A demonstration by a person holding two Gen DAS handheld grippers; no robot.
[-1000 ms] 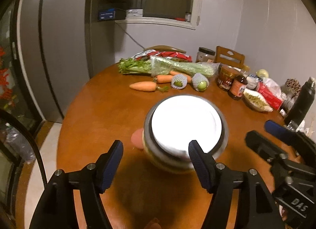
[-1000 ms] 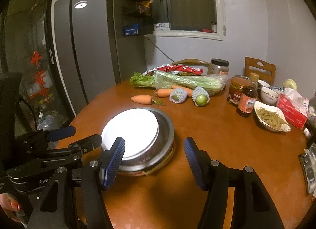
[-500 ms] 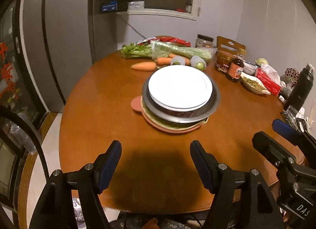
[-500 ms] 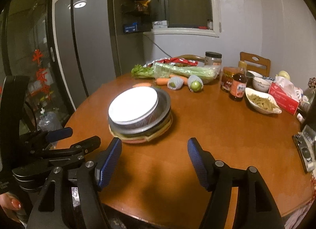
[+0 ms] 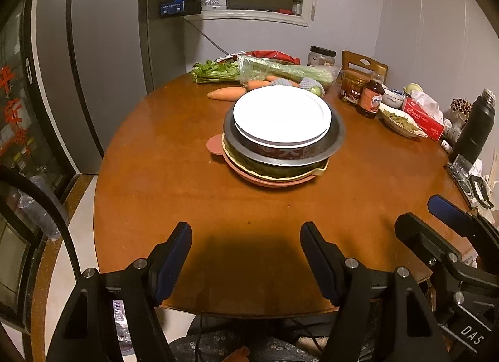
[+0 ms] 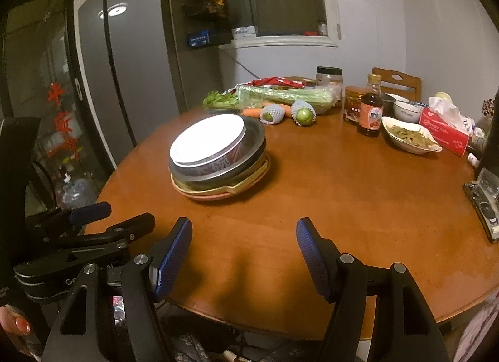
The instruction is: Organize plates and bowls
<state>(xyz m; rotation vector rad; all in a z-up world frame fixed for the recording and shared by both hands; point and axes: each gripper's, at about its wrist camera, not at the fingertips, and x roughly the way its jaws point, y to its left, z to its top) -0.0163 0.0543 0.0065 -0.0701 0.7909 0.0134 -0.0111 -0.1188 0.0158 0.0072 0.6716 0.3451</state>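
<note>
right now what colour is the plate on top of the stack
White, plain; the plate shows best in the left wrist view.

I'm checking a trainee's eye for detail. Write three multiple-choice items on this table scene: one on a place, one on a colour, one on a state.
1. Where is the white plate?
A. on top of the stack of dishes
B. beside the carrot
C. under the tissue box

2. What colour is the bottom dish of the stack?
A. blue
B. pink
C. black

3. What is between the fingers of the left gripper and right gripper?
A. a bowl
B. a plate
C. nothing

Answers: 1 A, the plate caps the stack on the table. 2 B, a pink rim shows under the yellow one. 3 C, only bare tabletop shows between the fingers.
</note>
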